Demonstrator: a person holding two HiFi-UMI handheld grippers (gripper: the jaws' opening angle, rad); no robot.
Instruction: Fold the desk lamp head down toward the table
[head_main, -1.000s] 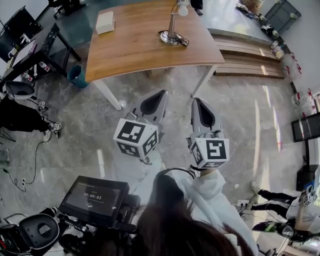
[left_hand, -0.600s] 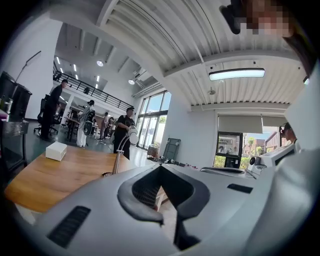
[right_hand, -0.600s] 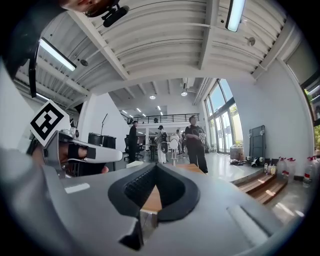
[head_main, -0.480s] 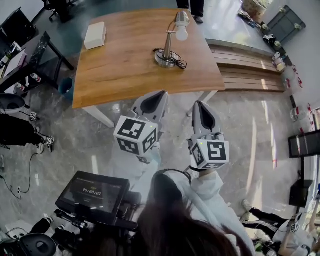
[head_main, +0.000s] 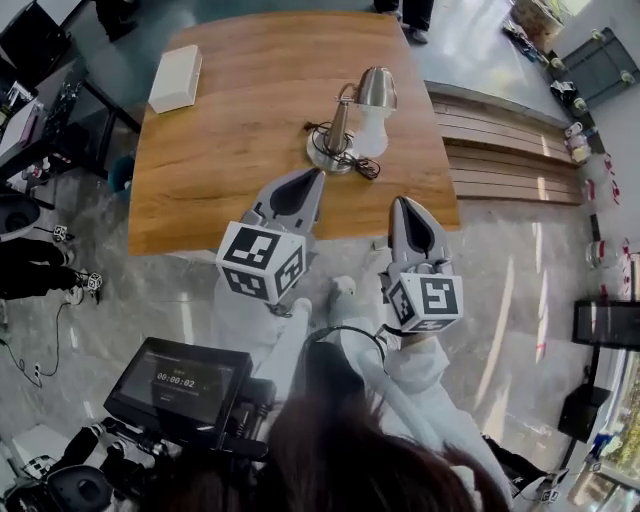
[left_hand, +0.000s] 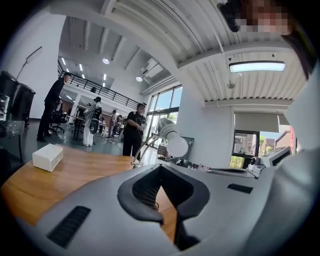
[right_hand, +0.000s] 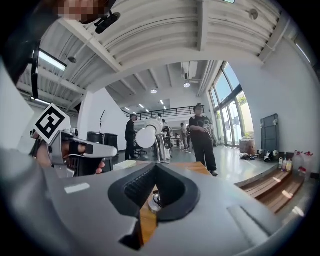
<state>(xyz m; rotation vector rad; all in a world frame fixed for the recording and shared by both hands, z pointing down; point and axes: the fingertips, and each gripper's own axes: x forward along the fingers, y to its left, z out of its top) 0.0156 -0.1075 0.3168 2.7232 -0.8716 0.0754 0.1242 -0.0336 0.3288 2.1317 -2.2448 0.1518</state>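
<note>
A silver desk lamp (head_main: 345, 125) stands on the wooden table (head_main: 230, 130). Its round base (head_main: 330, 158) has a black cable coiled at it, and its head (head_main: 376, 88) with a white bulb is raised. My left gripper (head_main: 312, 176) is shut and empty over the table's near edge, just short of the base. Right of it, my right gripper (head_main: 402, 204) is also shut and empty at the table's edge. The left gripper view has the lamp (left_hand: 170, 141) ahead beyond the closed tips (left_hand: 160, 168). The right gripper view shows the bulb (right_hand: 146, 137) above the closed tips (right_hand: 156, 166).
A white box (head_main: 175, 78) lies at the table's far left corner. Wooden steps (head_main: 510, 150) run along the right. A black desk and a bin (head_main: 118, 172) stand left of the table. Several people (left_hand: 134, 129) stand beyond the table. A camera rig (head_main: 180, 385) hangs below the grippers.
Both grippers have come forward together from over the floor to the table's near edge. The table and lamp now lie closer. The jaws stayed shut.
</note>
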